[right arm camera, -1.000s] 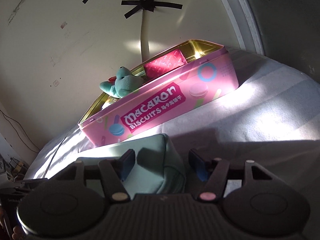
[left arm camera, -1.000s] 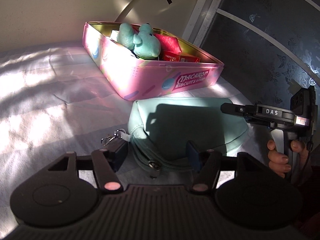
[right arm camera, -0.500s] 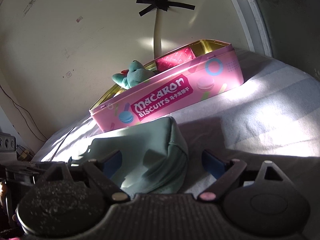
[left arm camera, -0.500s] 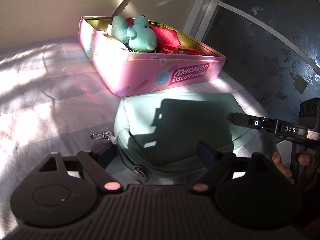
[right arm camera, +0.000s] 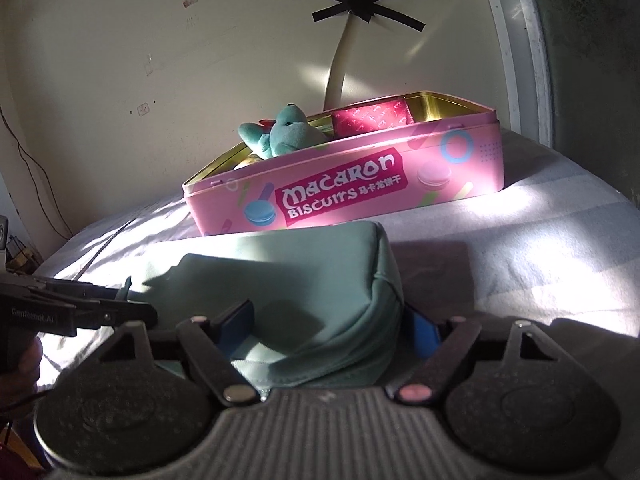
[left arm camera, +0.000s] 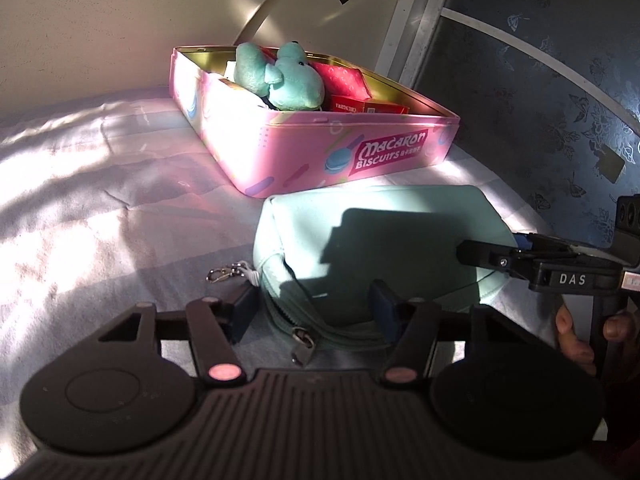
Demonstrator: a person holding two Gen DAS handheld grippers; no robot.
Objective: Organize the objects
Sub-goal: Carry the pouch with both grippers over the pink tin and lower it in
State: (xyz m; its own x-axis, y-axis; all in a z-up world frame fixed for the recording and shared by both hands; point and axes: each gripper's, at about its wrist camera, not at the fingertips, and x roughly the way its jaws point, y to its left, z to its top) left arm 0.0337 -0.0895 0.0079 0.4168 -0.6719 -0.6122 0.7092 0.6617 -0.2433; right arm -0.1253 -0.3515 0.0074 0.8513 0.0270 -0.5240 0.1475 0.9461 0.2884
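Observation:
A mint green zip pouch lies on the bed in front of a pink Macaron Biscuits tin. The tin holds a teal plush toy, a red patterned packet and a red box. My left gripper is open, its fingers astride the pouch's zipper end. My right gripper is open, its fingers on either side of the pouch's other end. The tin and plush toy also show in the right wrist view.
The bed has a pale sheet. A cream wall with a taped white cable stands behind the tin. A dark patterned panel runs along the right. A metal clasp lies beside the pouch.
Both grippers have moved in around the ends of the pouch. The right gripper's fingers have come closer together on the pouch end. The tin and its contents have not moved.

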